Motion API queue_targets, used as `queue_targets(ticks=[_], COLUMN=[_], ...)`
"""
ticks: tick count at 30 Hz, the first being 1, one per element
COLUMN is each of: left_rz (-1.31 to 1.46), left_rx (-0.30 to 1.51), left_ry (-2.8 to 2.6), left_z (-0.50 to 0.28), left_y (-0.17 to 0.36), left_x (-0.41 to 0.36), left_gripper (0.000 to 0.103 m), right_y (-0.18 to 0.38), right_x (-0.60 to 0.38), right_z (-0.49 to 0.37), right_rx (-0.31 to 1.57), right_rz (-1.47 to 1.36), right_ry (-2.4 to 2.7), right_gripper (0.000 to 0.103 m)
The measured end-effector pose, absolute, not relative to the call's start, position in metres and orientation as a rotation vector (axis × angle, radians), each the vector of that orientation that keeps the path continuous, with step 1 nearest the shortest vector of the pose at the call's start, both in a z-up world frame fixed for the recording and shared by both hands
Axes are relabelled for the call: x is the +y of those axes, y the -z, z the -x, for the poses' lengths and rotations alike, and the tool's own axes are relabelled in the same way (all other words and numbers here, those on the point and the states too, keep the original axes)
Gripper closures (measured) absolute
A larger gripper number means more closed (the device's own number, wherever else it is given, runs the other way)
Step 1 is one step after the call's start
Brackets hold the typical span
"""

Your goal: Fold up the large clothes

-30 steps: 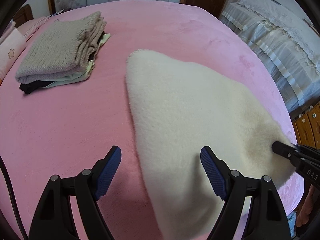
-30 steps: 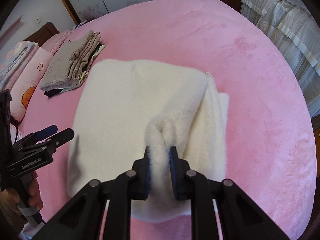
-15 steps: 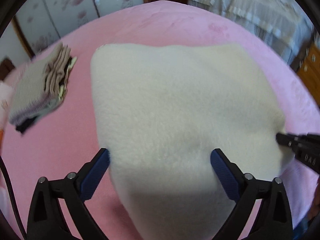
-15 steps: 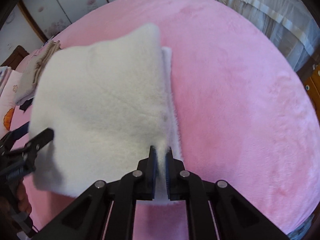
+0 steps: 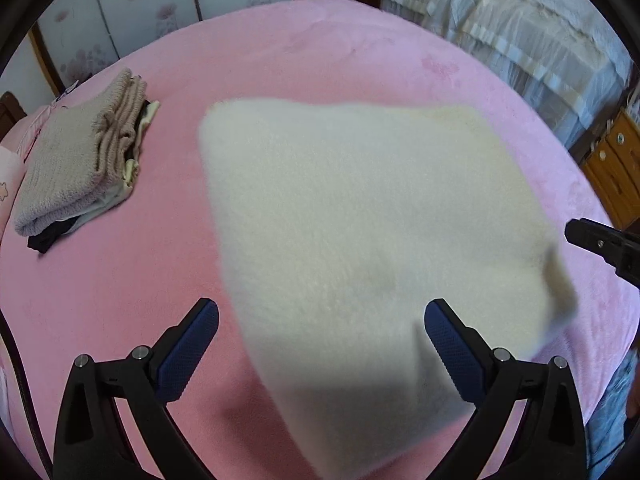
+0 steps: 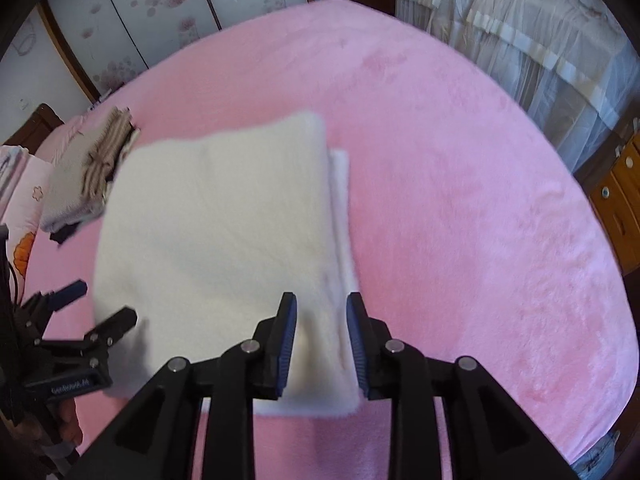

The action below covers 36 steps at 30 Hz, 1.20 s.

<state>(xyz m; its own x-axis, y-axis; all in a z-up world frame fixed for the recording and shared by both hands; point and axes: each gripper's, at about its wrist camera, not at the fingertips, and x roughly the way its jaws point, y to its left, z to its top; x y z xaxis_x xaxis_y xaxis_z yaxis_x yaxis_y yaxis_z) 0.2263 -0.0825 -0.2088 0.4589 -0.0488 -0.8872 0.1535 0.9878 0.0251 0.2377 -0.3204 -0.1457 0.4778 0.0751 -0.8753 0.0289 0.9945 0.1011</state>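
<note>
A cream fleece garment [image 5: 360, 240] lies folded on the pink bed [image 5: 120, 300]; it also shows in the right wrist view [image 6: 224, 240]. My left gripper [image 5: 322, 344] is wide open just above its near edge and holds nothing. My right gripper [image 6: 322, 340] is open, its fingers either side of the garment's near right edge and not gripping it. The right gripper's tip [image 5: 600, 242] shows at the right of the left wrist view. The left gripper [image 6: 94, 306] shows at the left of the right wrist view.
A stack of folded clothes [image 5: 76, 164] with a beige knit on top sits at the bed's far left, beside a pink pillow [image 6: 24, 208]. A second bed with a white cover [image 5: 520, 40] and a wooden cabinet [image 5: 616, 168] stand to the right.
My right gripper was shut on the cream garment's edge, carried it over into a fold and has now opened, letting it go. The left gripper stayed open.
</note>
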Motion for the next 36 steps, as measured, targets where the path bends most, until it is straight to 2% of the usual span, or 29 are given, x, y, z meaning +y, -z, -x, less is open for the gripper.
queue_targets(ticks=[6, 7, 9, 11, 17, 18, 19, 20, 29, 34, 36], left_rz=[0.072, 0.095, 0.160, 0.193, 0.239, 0.233, 0.219, 0.202, 0.048, 0.040, 0.066], left_rx=[1.014, 1.010, 1.001, 1.004, 1.075, 1.079, 1.078, 1.074, 1.057, 1.089, 1.116], left_ry=[0.118, 0.128, 0.179, 0.202, 0.200, 0.200, 0.199, 0.205, 0.195, 0.181, 0.170], left_z=[-0.271, -0.281, -0.304, -0.322, -0.363, -0.366, -0.366, -0.366, -0.364, -0.360, -0.358], left_y=[0.179, 0.178, 0.177, 0.180, 0.215, 0.220, 0.224, 0.227, 0.238, 0.227, 0.219], left_x=[-0.050, -0.048, -0.044, -0.047, -0.049, -0.048, -0.049, -0.051, -0.068, -0.069, -0.067], left_gripper=[0.003, 0.006, 0.021, 0.026, 0.026, 0.026, 0.026, 0.026, 0.025, 0.021, 0.016], right_y=[0.132, 0.133, 0.137, 0.141, 0.188, 0.195, 0.201, 0.204, 0.215, 0.203, 0.194], right_x=[-0.299, -0.293, -0.285, -0.282, -0.302, -0.307, -0.312, -0.317, -0.328, -0.325, -0.322], right_z=[-0.295, -0.307, -0.329, -0.347, -0.381, -0.382, -0.382, -0.381, -0.382, -0.378, -0.375], right_rx=[0.990, 0.981, 0.978, 0.976, 1.101, 1.116, 1.121, 1.121, 1.121, 1.145, 1.156], right_rz=[-0.116, -0.107, -0.089, -0.096, -0.095, -0.092, -0.087, -0.091, -0.185, -0.194, -0.172], right_ry=[-0.126, -0.141, -0.153, -0.183, -0.136, -0.128, -0.114, -0.112, -0.126, -0.121, -0.112], right_gripper=[0.077, 0.077, 0.077, 0.077, 0.080, 0.088, 0.101, 0.103, 0.103, 0.100, 0.098])
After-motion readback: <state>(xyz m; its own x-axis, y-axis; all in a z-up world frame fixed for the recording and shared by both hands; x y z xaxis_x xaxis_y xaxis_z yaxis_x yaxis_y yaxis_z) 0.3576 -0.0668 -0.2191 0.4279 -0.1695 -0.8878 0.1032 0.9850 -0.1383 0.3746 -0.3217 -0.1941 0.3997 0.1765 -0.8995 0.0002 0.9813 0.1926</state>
